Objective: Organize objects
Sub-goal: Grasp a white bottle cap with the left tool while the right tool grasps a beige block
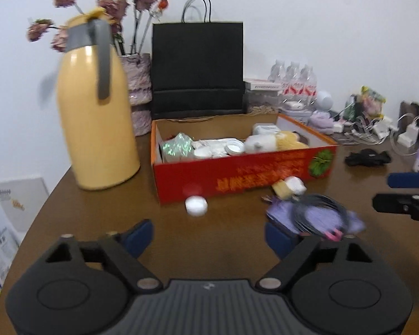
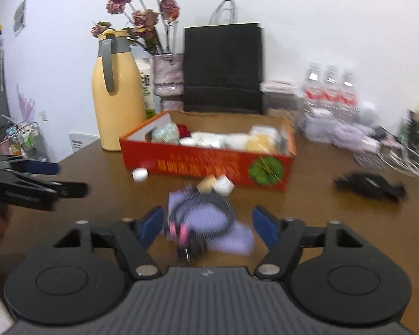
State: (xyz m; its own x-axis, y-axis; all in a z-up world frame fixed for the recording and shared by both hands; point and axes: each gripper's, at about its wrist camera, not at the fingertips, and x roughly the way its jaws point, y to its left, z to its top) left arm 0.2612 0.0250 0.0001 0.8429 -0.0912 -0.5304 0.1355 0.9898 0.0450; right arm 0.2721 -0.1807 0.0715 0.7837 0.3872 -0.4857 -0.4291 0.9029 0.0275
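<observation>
- Your right gripper [image 2: 208,224] stood with jaws apart, straddling the purple cloth [image 2: 223,231] and the coiled cable [image 2: 209,209] on it; the blur hid whether the pads [image 2: 153,223] touched, but no clamp showed.
- That bundle lay on the table [image 2: 335,223] near its front edge, just short of the red box [image 2: 209,164]; its long axis ran roughly across the jaws.
- Your left gripper [image 1: 209,236] was released and empty, with the bundle off its right finger [image 1: 279,237].
- Your right hand was judged the nearer; the white cap [image 1: 196,206] suited your left.
</observation>
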